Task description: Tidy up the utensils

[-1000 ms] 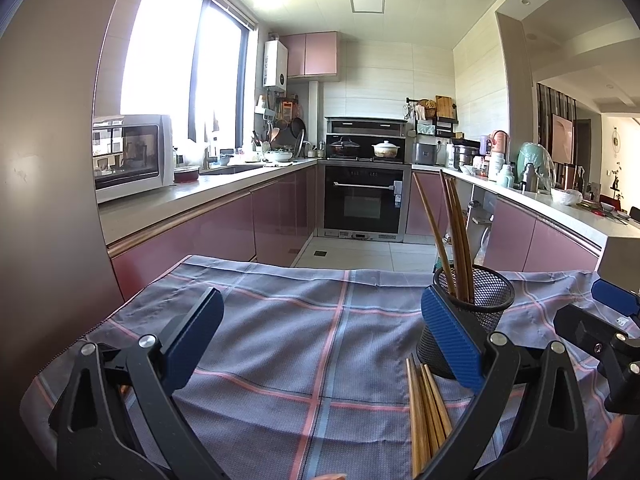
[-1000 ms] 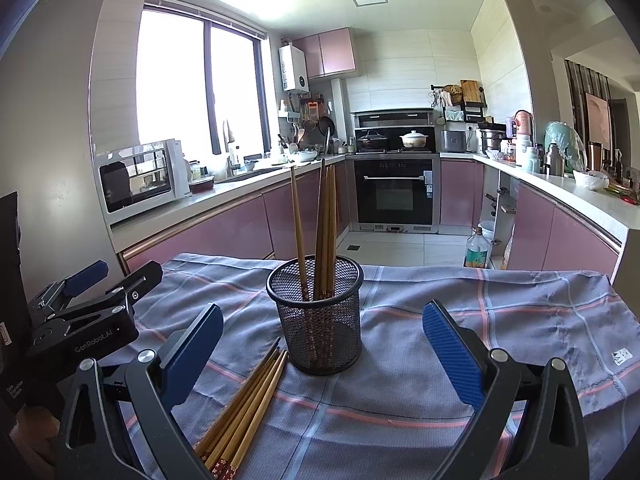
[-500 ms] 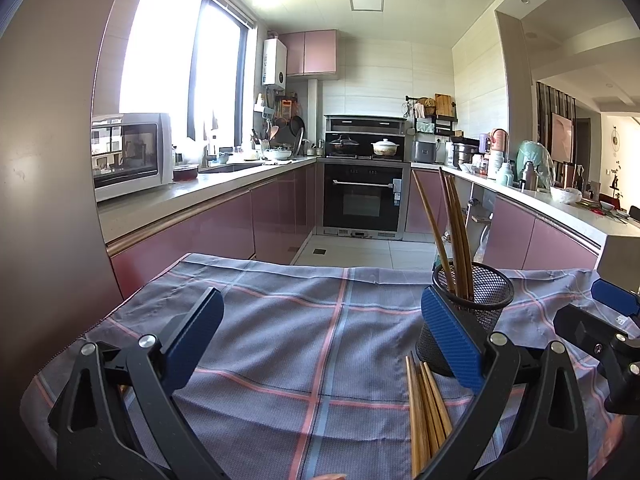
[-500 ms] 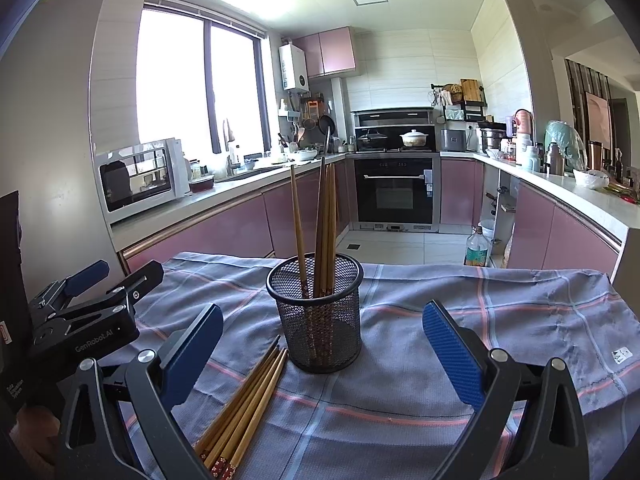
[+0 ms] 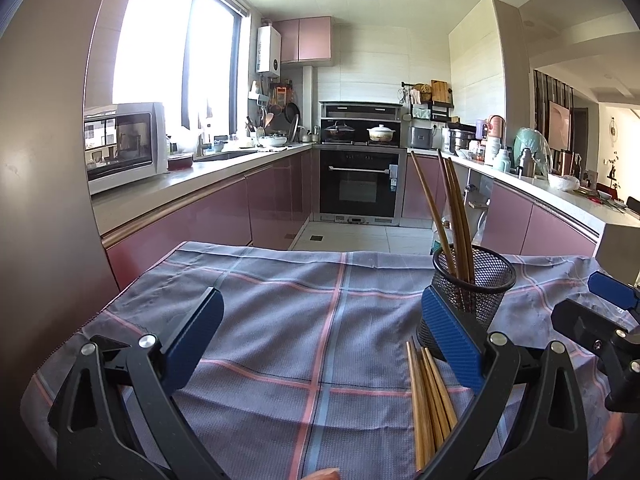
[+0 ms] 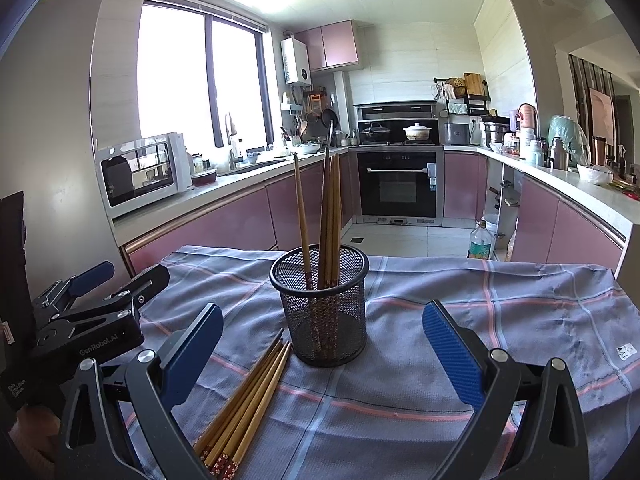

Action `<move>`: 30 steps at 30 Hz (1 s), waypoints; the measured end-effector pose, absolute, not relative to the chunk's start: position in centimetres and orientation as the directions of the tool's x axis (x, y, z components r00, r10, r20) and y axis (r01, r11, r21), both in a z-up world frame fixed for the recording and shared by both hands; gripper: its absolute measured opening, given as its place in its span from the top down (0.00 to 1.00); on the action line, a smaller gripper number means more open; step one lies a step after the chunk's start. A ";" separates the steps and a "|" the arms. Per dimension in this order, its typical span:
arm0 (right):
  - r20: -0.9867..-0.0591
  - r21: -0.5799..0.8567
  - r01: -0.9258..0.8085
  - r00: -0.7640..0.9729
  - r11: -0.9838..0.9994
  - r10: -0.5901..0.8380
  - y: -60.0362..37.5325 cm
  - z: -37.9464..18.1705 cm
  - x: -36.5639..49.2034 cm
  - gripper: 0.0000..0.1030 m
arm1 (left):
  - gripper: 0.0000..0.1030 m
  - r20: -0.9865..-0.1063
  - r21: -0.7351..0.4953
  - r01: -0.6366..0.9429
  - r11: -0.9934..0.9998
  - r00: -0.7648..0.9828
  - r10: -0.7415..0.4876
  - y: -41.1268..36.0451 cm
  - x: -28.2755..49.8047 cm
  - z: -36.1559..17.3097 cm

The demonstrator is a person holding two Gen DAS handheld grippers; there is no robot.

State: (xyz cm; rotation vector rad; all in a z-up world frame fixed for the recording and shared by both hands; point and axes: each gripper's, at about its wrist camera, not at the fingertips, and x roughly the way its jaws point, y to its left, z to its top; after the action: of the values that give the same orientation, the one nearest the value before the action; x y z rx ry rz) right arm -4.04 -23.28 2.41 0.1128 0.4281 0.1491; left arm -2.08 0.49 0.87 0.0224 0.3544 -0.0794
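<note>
A black mesh holder (image 6: 320, 304) stands on a grey checked cloth (image 6: 500, 320) and holds a few upright wooden chopsticks (image 6: 328, 216). Several more chopsticks (image 6: 248, 396) lie in a bundle on the cloth, just left of and in front of the holder. My right gripper (image 6: 320, 352) is open and empty, low above the cloth, with the holder between its fingers further ahead. My left gripper (image 5: 320, 340) is open and empty, left of the holder (image 5: 476, 292); the loose chopsticks (image 5: 428, 400) lie by its right finger. The right gripper shows at the right edge of the left wrist view (image 5: 600, 320).
The cloth covers a table whose far edge (image 5: 320, 252) drops to the kitchen floor. Pink cabinets, a microwave (image 6: 140, 172) and an oven (image 6: 400, 184) stand beyond. The left gripper's body (image 6: 80, 320) sits at the table's left side.
</note>
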 end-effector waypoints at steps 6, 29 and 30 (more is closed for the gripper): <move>-0.449 0.145 -0.151 0.871 0.978 0.201 -22.7 1.9 -3.6 0.06 | 0.05 -0.417 0.036 0.124 0.992 0.904 -0.098 0.1 -1.4 0.0; -0.735 0.172 -0.281 0.602 0.944 0.313 -18.4 -3.4 0.0 0.65 | 0.28 -0.595 0.094 0.274 0.957 0.787 -0.167 -0.3 -0.8 -3.2; -0.741 0.171 -0.282 0.595 0.944 0.312 -18.3 -3.4 0.1 0.71 | 0.30 -0.599 0.092 0.282 0.955 0.782 -0.173 -0.3 -0.8 -3.4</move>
State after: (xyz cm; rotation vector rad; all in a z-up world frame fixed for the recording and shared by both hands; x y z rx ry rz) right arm 0.08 -18.29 -3.42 0.0369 0.8682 0.3448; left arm -0.80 -0.31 -3.41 0.1811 0.6270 -0.2472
